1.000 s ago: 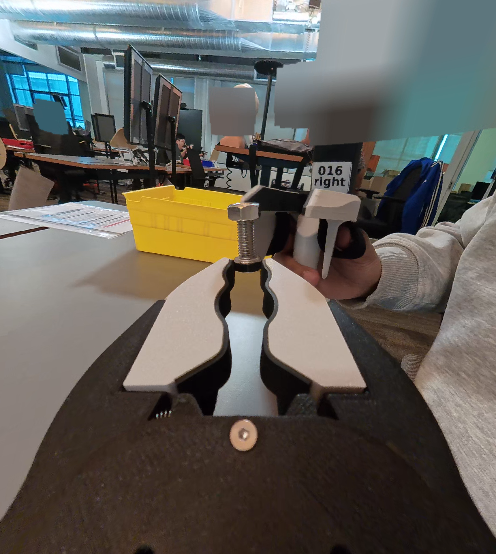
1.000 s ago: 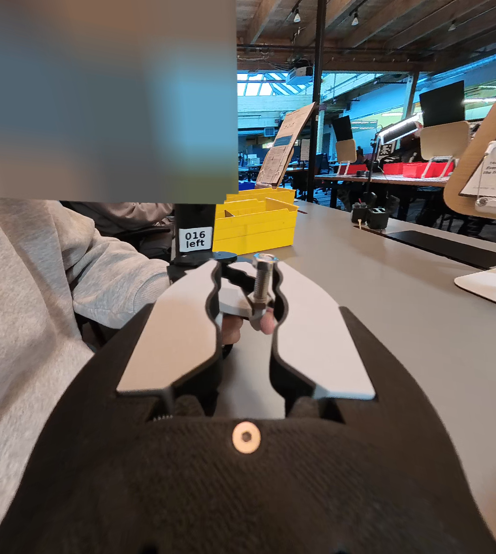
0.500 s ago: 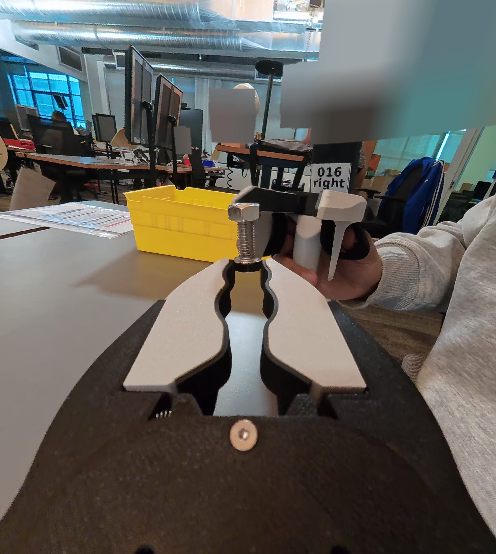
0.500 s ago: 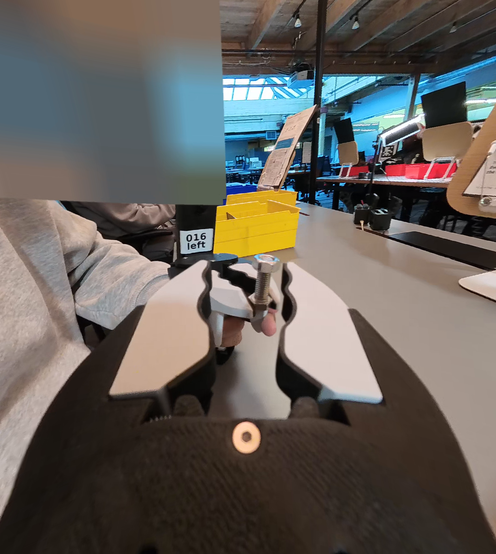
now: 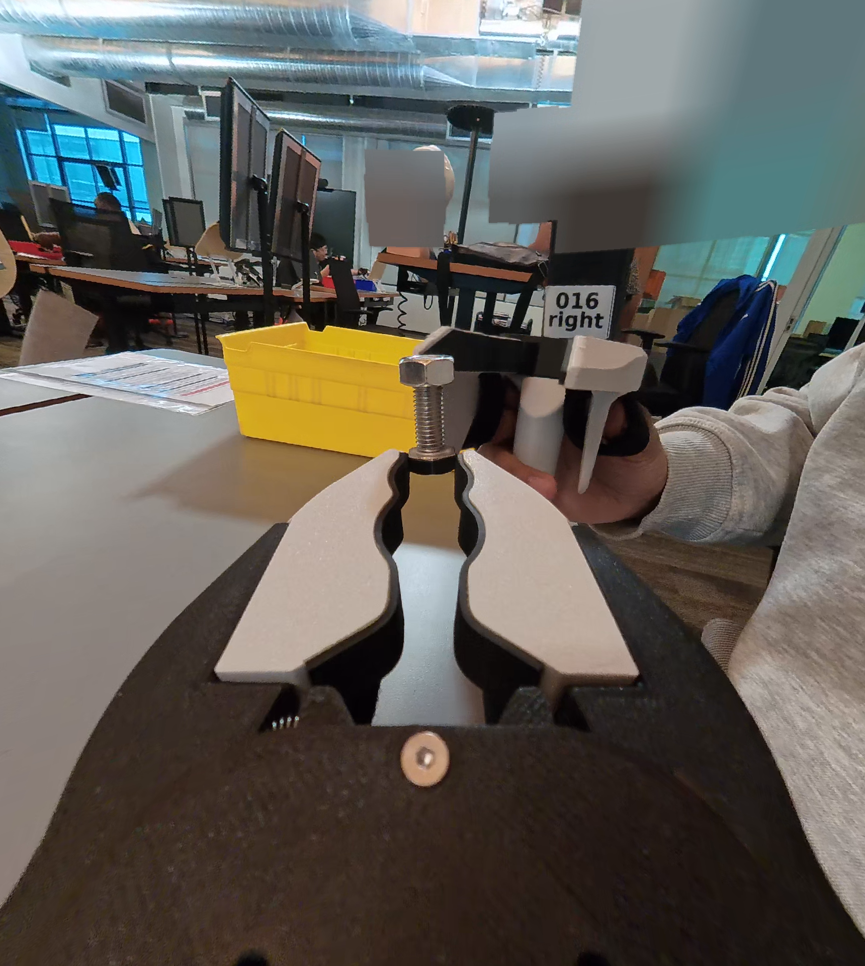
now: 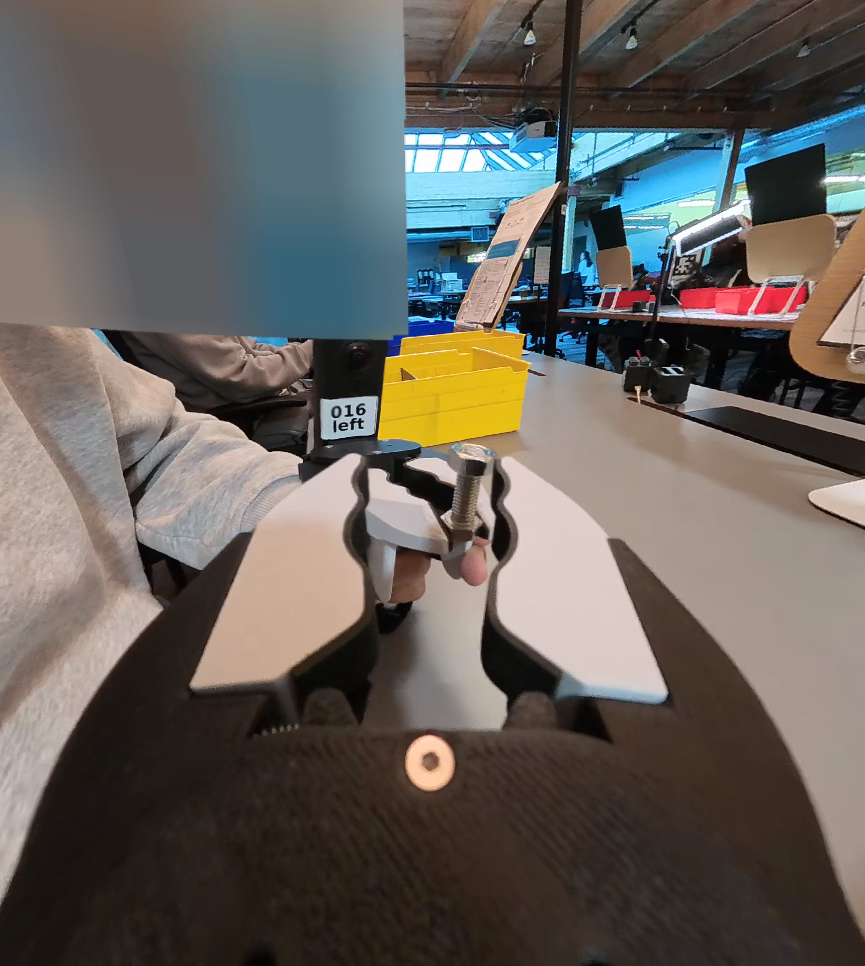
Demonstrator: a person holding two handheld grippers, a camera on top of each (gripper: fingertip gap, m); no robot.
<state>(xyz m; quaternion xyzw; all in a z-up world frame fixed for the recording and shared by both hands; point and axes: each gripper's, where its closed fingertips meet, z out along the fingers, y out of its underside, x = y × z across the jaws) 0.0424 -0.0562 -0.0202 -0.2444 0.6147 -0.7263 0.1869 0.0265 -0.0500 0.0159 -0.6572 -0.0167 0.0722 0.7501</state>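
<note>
Yellow bin [image 5: 315, 397] on grey table [image 5: 80, 522] behind bolt [image 5: 428, 407]; paper sheet [image 5: 122, 376] farther left. Left gripper [image 5: 430, 462] clenched on black nut [image 5: 431, 464] at bolt's foot. Bolt upright, long axis vertical, hex head up. Right gripper [image 6: 430, 489] spread, fingers either side of bolt, not gripping; bolt head near right fingertip.

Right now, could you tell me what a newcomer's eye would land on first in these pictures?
A shiny steel hex bolt stands upright, its black nut pinched in the left tongs. The right tongs are open around its head. Behind sits a bright yellow plastic bin on the grey table.
</note>
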